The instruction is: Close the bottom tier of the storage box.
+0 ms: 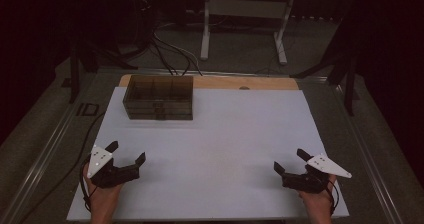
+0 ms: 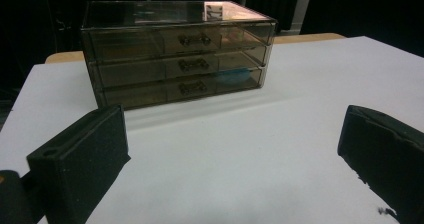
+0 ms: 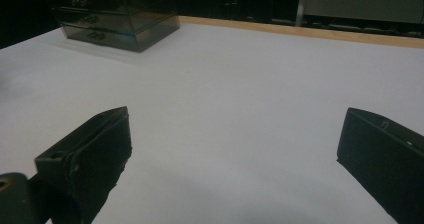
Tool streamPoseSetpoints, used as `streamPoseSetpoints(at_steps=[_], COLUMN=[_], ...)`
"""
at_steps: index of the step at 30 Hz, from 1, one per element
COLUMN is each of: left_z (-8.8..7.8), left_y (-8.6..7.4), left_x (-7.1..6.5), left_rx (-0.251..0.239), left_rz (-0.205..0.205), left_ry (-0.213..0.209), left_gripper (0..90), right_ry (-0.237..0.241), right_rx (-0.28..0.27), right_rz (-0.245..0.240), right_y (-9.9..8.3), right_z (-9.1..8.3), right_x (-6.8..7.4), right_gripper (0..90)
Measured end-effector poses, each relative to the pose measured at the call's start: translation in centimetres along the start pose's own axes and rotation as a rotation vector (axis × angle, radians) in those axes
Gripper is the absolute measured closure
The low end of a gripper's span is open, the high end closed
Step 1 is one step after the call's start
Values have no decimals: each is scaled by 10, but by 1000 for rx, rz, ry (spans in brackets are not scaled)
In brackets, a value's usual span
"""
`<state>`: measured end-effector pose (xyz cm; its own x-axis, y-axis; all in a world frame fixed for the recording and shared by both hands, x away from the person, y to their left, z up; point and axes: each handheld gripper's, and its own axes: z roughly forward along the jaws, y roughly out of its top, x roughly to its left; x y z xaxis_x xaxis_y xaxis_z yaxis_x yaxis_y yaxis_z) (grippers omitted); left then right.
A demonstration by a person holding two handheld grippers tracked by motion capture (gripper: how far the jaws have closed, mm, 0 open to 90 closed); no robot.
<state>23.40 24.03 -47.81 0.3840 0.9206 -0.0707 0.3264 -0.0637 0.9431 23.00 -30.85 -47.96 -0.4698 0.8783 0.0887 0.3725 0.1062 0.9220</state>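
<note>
- I have both grippers low at the near edge of the white board (image 1: 225, 149), hands under them, nothing picked up.
- Left gripper (image 1: 127, 153): jaws spread wide, bare board between the fingers (image 2: 80, 159), no hold on anything.
- Right gripper (image 1: 288, 160): jaws equally wide apart, holding nothing; its fingers (image 3: 90, 154) frame only blank board.
- My read is that I am at the start, before any reach; the only thing to work on is the drawer box (image 1: 158, 98).
- The box sits well ahead of the left fingers, almost straight in front and slightly toward their left side, its 3 drawer fronts facing me with a small handle (image 2: 193, 64) centred on each.
- From the right fingers it lies far ahead and off to the left, at the board's far corner.
- Something blue shows faintly behind the smoked front of the lower drawers; I cannot tell what it is.
- Next I would carry the left gripper forward, narrow the jaws to fit 1 handle, and pinch it squarely; the right may need to steady the box so it does not slide.
- Beyond the box: wooden table edge (image 1: 260, 82), then dark floor.
</note>
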Motion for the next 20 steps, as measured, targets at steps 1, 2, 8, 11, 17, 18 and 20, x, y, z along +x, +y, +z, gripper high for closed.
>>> streamPoseSetpoints(at_steps=[1,2,8,11,17,18,20], left_z=[0,0,-2,-3,-3,-3,-3], left_y=[0,0,0,1,1,1,1], left_x=[0,-1,0,2,4,4,3], left_rx=[-2,-1,-15,-26,-35,-33,-30], left_rz=[2,5,0,-14,-22,-21,-16], left_ry=[-1,-1,15,23,27,27,33], left_gripper=[13,13,13,13,13,13,13], right_ry=[-2,-3,0,0,-4,-4,-11], right_rx=[0,0,3,4,-5,-5,-5], right_rz=[1,2,14,18,52,52,59], right_y=[0,0,-1,-1,-2,-2,-3], right_z=[0,0,1,1,0,0,-1], right_x=[0,0,-2,-3,-8,-8,-10], right_gripper=[13,13,13,13,13,13,13])
